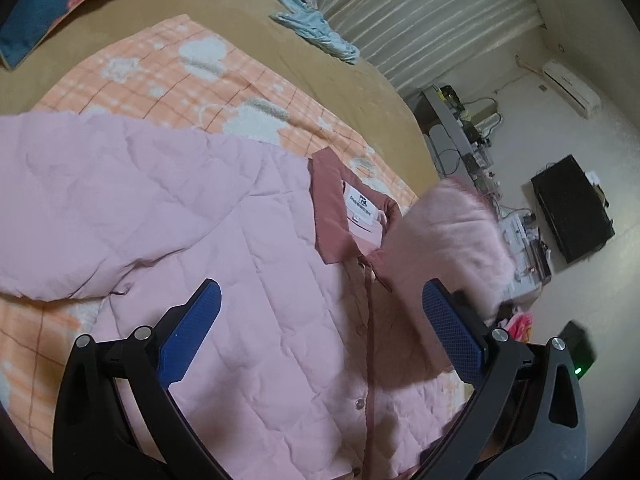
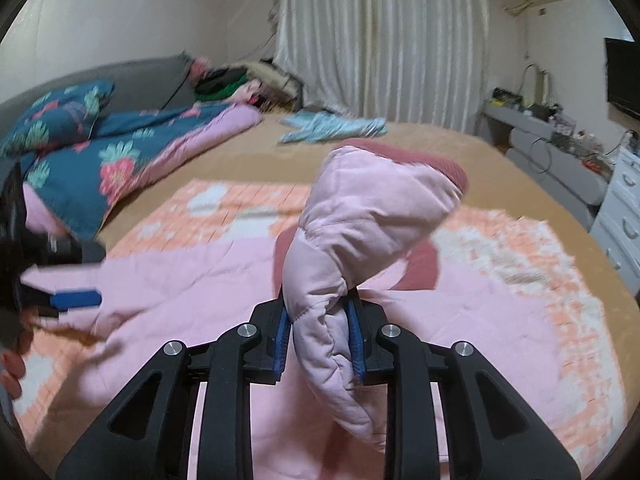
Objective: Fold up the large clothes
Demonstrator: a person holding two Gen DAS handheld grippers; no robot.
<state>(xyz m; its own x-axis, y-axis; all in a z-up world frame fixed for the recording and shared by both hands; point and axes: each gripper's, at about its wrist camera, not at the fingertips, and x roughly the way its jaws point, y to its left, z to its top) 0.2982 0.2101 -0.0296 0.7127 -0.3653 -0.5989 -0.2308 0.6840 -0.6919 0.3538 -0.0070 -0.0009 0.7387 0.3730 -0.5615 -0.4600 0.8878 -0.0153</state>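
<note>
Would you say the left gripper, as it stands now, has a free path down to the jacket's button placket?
Probably yes. The left gripper hangs open right over the pink jacket, and nothing lies between its jaws and the button placket. The sleeve that the right gripper holds is off to one side.

One pink jacket (image 1: 224, 248), one checked blanket (image 1: 168, 80) (peach) — two grippers.

Pale pink quilted jacket (image 1: 224, 216) with dusty-rose collar (image 1: 332, 216); orange checked blanket (image 1: 168, 76), white blotches, perhaps clouds; tan bed (image 2: 440, 148); blue-padded tongs (image 2: 320, 332).
</note>
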